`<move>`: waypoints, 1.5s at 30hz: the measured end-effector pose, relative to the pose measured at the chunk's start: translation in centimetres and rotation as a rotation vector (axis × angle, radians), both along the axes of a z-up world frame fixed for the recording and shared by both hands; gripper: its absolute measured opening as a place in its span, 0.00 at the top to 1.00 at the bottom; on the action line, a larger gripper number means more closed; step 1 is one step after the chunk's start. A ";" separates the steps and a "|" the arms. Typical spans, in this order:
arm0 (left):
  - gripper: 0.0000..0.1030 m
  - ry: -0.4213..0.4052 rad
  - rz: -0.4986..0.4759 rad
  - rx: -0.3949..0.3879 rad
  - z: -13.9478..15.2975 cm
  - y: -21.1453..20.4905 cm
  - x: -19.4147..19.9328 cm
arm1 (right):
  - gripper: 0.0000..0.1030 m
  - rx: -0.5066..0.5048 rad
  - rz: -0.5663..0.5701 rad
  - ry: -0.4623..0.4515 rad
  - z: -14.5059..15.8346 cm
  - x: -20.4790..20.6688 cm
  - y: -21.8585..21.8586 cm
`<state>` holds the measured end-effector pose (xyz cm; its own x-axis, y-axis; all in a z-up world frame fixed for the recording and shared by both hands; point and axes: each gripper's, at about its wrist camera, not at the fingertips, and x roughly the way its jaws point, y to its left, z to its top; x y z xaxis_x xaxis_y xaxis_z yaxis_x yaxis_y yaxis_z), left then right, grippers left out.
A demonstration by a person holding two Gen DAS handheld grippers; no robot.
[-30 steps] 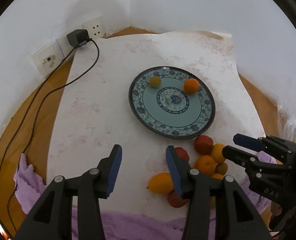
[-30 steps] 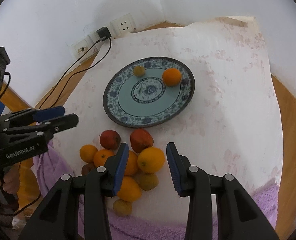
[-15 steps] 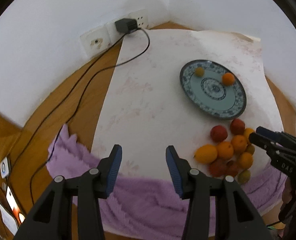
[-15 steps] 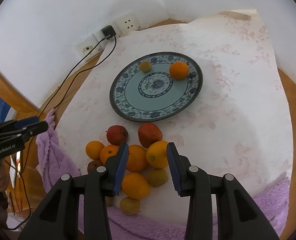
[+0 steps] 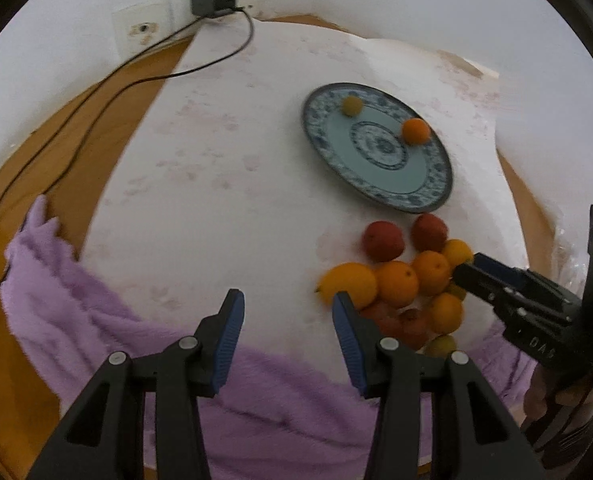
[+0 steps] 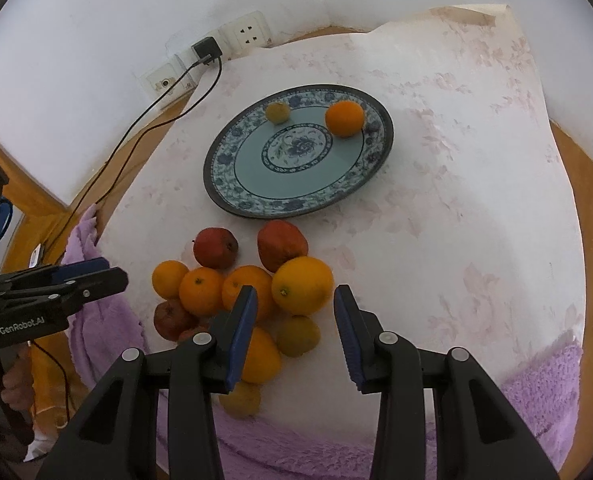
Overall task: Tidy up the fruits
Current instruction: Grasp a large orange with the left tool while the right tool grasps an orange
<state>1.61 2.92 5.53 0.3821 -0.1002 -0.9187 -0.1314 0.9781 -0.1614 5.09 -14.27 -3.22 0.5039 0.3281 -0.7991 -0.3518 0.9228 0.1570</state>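
Note:
A blue patterned plate (image 6: 236, 184) (image 5: 432, 196) holds an orange (image 6: 344, 118) (image 5: 415, 131) and a small yellow-green fruit (image 6: 277, 112) (image 5: 351, 105). In front of it lies a pile of several oranges and red apples (image 6: 200, 290) (image 5: 396, 282). My right gripper (image 6: 294, 330) is open and empty, just above the pile, with a big yellow-orange fruit (image 6: 302, 285) ahead between its fingers. My left gripper (image 5: 284, 332) is open and empty over the cloth, left of the pile.
A white flowered cloth (image 6: 456, 200) covers the table, with a purple towel (image 5: 76, 300) along the near edge. A black charger (image 6: 206, 50) sits in wall sockets; its cable (image 5: 96, 112) runs down the left side.
The left gripper has swung back right and closer to the pile. The right gripper has lowered a little toward the fruits. Both stay open.

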 end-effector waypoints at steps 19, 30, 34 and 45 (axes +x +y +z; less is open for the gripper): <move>0.53 0.021 -0.065 -0.110 -2.2 -1.7 2.5 | 0.60 0.010 0.014 0.022 -0.1 1.3 -0.3; 0.59 -0.006 -0.090 -0.133 -2.3 -1.6 2.4 | 0.60 0.044 0.012 0.052 -0.3 1.7 -0.7; 0.58 -0.008 -0.084 -0.142 -2.5 -1.4 2.6 | 0.60 0.062 0.005 0.069 -0.4 1.9 -0.9; 0.61 -0.017 -0.089 -0.143 -2.5 -1.6 2.9 | 0.65 0.080 0.011 0.080 -0.4 2.1 -0.8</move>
<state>4.48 1.36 3.05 0.3808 -0.2637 -0.8863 -0.0411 0.9527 -0.3011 7.16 -15.09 -3.63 0.4356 0.3975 -0.8076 -0.3450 0.9024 0.2581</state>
